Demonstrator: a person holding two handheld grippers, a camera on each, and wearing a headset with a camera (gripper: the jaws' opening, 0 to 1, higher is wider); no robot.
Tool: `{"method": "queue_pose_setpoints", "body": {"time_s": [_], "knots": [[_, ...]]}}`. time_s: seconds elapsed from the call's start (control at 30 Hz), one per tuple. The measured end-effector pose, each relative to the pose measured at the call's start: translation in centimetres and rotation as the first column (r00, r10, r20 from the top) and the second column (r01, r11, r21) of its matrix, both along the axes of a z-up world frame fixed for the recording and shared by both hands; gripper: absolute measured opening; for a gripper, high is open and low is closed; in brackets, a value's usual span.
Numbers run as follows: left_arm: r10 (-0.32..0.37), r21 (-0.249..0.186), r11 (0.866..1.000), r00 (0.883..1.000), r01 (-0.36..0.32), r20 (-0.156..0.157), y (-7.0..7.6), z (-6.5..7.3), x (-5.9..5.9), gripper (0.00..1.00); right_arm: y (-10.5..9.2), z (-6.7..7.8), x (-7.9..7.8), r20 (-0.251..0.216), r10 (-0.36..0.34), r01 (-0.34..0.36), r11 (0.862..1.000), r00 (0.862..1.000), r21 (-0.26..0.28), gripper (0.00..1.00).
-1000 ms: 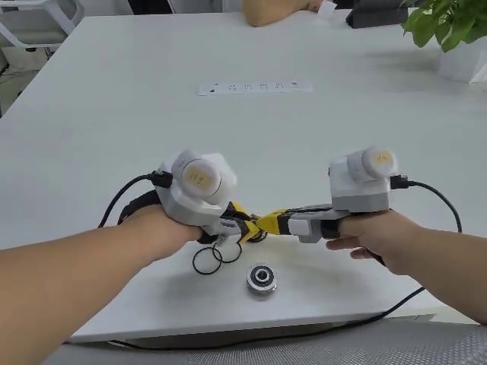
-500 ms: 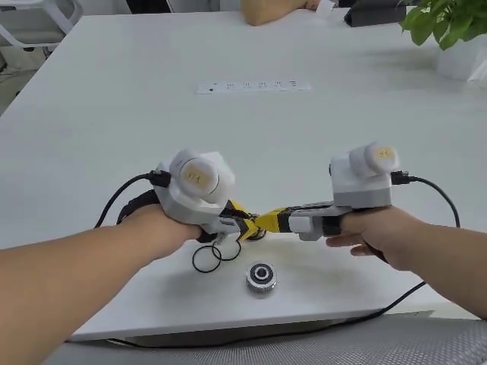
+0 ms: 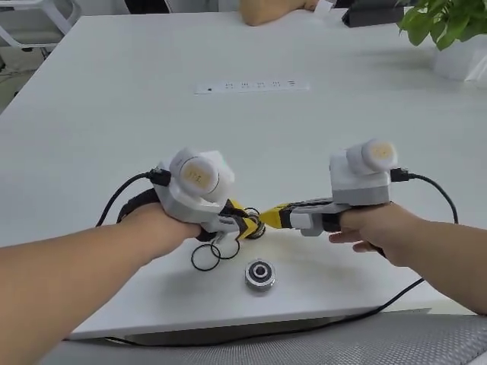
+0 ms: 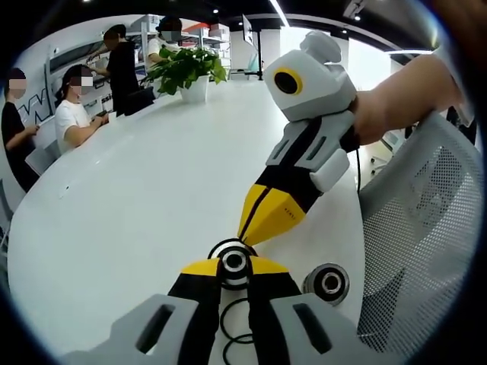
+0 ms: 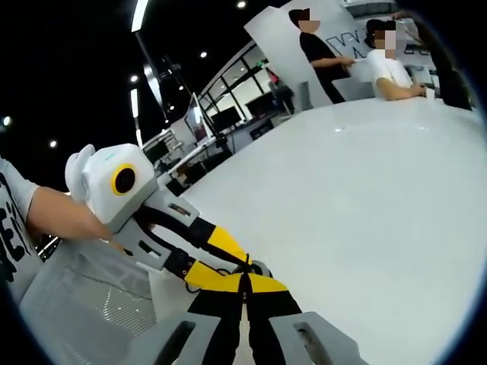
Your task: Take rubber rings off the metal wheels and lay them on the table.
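Clamping a metal wheel point(image 4: 233, 261) by its rim, the left gripper point(image 4: 233, 268) has its yellow jaws pressed on opposite sides of it. Wheel's flat face and bore look back along the jaws in the left gripper view, so its axis runs roughly in line with that gripper. Dark band round its rim.

Right gripper point(image 4: 248, 225) comes in from the opposite side, long axis aimed at the held wheel, tips touching its upper rim. Its jaws are drawn together to a point; whether a rubber ring is pinched between them cannot be told.

Head view: both grippers meet tip to tip low over the near edge of the white table point(image 3: 228, 129).

- Second metal wheel point(image 3: 260, 274) lies flat on the table just nearer than the tips, bore up.
- Two loose rubber rings point(image 3: 207, 258) lie flat beside it, overlapping, under the left gripper.
- Power strip point(image 3: 251, 87) far across the table.
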State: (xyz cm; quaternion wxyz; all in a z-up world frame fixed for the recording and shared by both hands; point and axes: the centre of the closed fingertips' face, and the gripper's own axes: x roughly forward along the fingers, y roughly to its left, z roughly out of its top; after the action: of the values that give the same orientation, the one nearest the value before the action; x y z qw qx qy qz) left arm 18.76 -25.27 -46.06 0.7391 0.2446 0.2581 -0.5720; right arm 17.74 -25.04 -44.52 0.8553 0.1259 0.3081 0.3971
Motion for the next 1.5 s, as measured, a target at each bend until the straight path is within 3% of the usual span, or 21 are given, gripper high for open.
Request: {"method": "queue_pose_setpoints", "body": {"time_s": [0.33, 0.63, 0.93, 1.23, 1.5], "knots": [[-0.022, 0.013, 1.0, 1.0, 0.022, 0.001, 0.6, 0.3, -0.4, 0.1, 0.2, 0.0, 0.0, 0.009, 0.011, -0.011, 1.0, 1.0, -0.009, 0.0], [-0.031, -0.029, 0.999, 1.0, 0.031, 0.0, 1.0, 1.8, -0.9, 0.19, 0.4, 0.6, 0.0, 0.027, 0.019, -0.019, 1.0, 0.999, -0.004, 0.0], [-0.024, -0.048, 0.999, 1.0, 0.024, -0.011, 2.2, 2.6, -1.3, 0.26, 0.6, 1.1, -0.1, 0.034, 0.022, -0.022, 1.0, 0.999, -0.007, 0.0], [-0.014, -0.104, 0.994, 1.0, 0.011, -0.02, 3.4, 4.1, -1.6, 0.34, 1.1, 1.7, -0.2, 0.043, 0.037, -0.037, 0.999, 0.998, -0.01, 0.0], [0.002, -0.126, 0.992, 1.0, -0.005, -0.02, 4.9, 5.1, -1.6, 0.41, 1.7, 2.1, 0.0, 0.046, 0.047, -0.046, 0.999, 0.998, -0.007, 0.0]]}}
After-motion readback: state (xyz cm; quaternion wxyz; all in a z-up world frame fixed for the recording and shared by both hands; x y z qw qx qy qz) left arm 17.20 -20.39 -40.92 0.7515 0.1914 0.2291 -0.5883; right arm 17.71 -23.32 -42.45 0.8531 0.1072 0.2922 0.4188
